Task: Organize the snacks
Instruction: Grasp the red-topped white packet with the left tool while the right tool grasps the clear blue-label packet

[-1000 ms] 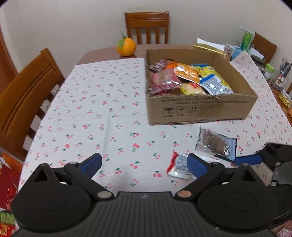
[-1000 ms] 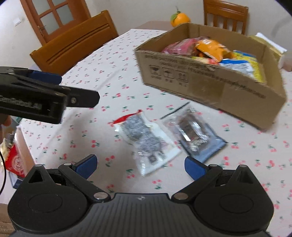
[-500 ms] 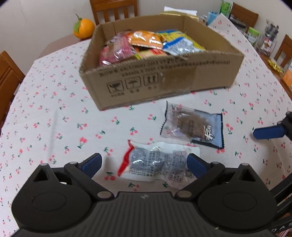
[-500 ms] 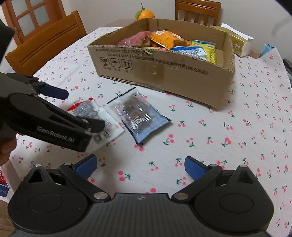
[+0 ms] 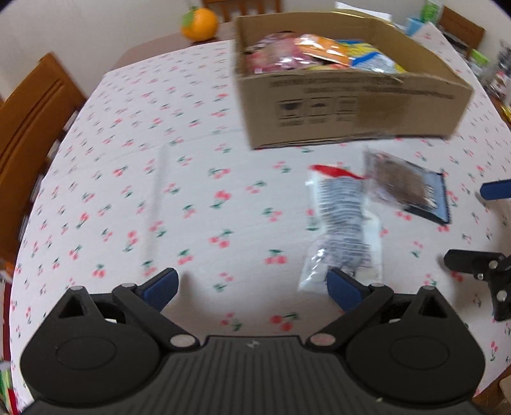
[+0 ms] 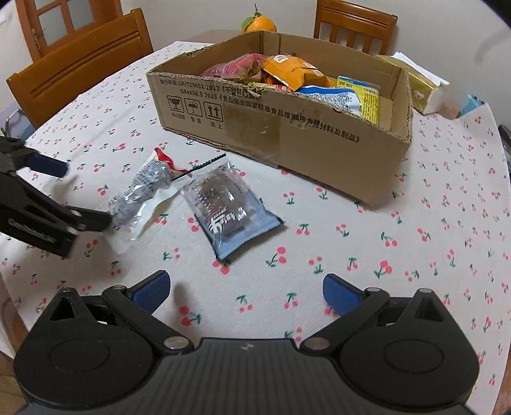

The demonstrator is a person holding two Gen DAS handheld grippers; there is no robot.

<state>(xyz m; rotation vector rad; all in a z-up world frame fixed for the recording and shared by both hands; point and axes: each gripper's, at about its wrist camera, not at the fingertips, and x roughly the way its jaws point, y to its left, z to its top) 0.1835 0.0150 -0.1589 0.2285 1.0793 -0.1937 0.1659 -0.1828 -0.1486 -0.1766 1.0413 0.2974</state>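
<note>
A clear snack packet with a red end [image 5: 345, 220] [image 6: 143, 194] lies on the cherry tablecloth, partly overlapped by a blue-edged packet of brown snack [image 5: 405, 188] [image 6: 226, 210]. Behind them stands a cardboard box [image 5: 351, 105] [image 6: 287, 134] holding several snack packets. My left gripper [image 5: 252, 287] is open and empty; its right finger sits at the clear packet's near end, as the right wrist view [image 6: 60, 194] also shows. My right gripper [image 6: 244, 289] is open and empty, just in front of the blue-edged packet.
An orange [image 5: 199, 22] [image 6: 258, 23] sits on the table behind the box. Wooden chairs [image 5: 28, 121] [image 6: 80, 60] stand at the left and far side. A yellow-and-white box [image 6: 424, 86] and other clutter lie at the right of the table.
My left gripper has swung left and turned, so the packets now sit at its right finger. My right gripper has moved in a little closer to the blue-edged packet.
</note>
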